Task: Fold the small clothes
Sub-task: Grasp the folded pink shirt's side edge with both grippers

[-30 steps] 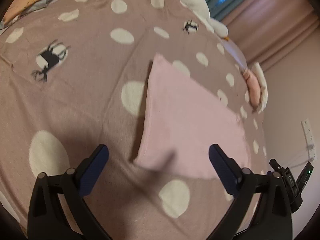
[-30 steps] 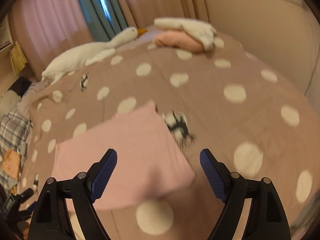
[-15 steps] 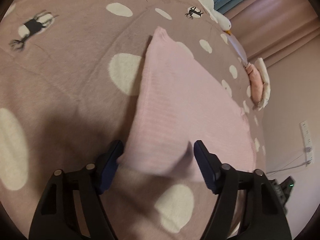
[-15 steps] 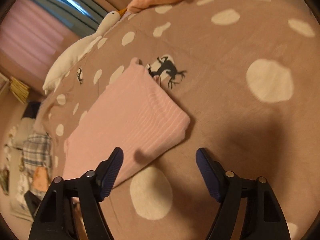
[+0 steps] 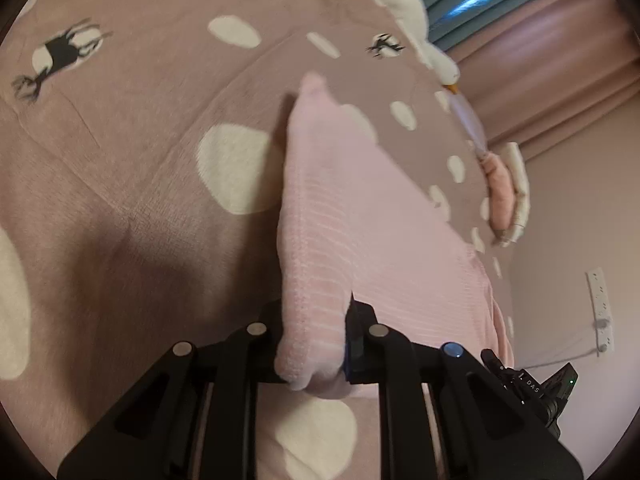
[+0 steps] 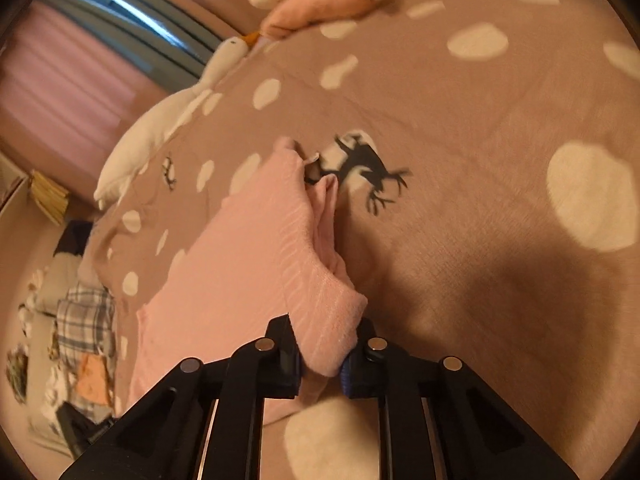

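Observation:
A folded pink ribbed garment (image 5: 360, 216) lies on a brown bedspread with white dots. My left gripper (image 5: 312, 344) is shut on the garment's near left corner, which bunches between the fingers. In the right wrist view the same pink garment (image 6: 248, 248) stretches away to the left, and my right gripper (image 6: 322, 354) is shut on its near right corner. The far edge of the garment shows loose layers by a black deer print (image 6: 368, 168).
The bedspread (image 5: 120, 168) fills both views. A white goose plush (image 6: 160, 120) lies along the far edge by the curtains. A pink and white bundle (image 6: 320, 4) sits at the bed's far corner. A pile of clothes (image 6: 80, 320) lies at far left.
Both grippers moved down onto the garment's near corners and closed from wide open to shut on the cloth. The corners now bunch up between the fingers.

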The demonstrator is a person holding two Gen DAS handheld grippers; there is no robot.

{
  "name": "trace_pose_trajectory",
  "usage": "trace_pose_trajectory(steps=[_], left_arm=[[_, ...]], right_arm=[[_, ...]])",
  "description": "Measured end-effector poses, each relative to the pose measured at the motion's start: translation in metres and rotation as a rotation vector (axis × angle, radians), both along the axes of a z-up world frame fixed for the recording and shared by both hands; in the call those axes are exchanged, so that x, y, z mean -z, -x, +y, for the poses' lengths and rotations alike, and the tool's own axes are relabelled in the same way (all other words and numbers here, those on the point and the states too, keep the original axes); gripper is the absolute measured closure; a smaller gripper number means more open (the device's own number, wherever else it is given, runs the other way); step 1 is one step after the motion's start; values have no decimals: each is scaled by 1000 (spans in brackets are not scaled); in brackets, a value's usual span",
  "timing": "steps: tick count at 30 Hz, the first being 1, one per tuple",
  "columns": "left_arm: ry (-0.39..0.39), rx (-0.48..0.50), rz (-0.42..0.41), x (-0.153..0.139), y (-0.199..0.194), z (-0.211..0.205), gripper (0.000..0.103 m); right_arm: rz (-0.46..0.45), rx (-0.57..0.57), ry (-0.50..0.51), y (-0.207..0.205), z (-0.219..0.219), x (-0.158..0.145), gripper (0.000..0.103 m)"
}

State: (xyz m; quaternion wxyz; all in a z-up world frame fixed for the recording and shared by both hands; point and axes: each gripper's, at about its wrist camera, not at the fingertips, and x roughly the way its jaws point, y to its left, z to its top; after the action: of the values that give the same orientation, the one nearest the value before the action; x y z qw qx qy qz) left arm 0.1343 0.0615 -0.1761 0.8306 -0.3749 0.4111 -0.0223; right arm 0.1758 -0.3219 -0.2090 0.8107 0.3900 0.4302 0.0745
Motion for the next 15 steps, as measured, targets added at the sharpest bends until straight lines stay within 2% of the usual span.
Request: trace_pose_trajectory(steps=[5,11,15], left_arm=[[-38,36,-4,-17,27,-5,87],[-47,64,26,-15,68,-8,87],[-58,73,12,-15,87,-12,86]], right_arm=[[-28,-28,76,27,-1,-31,90],[-4,-34,116,61,-4,-34,90],[-1,-39,128,76,-5,-35,90]])
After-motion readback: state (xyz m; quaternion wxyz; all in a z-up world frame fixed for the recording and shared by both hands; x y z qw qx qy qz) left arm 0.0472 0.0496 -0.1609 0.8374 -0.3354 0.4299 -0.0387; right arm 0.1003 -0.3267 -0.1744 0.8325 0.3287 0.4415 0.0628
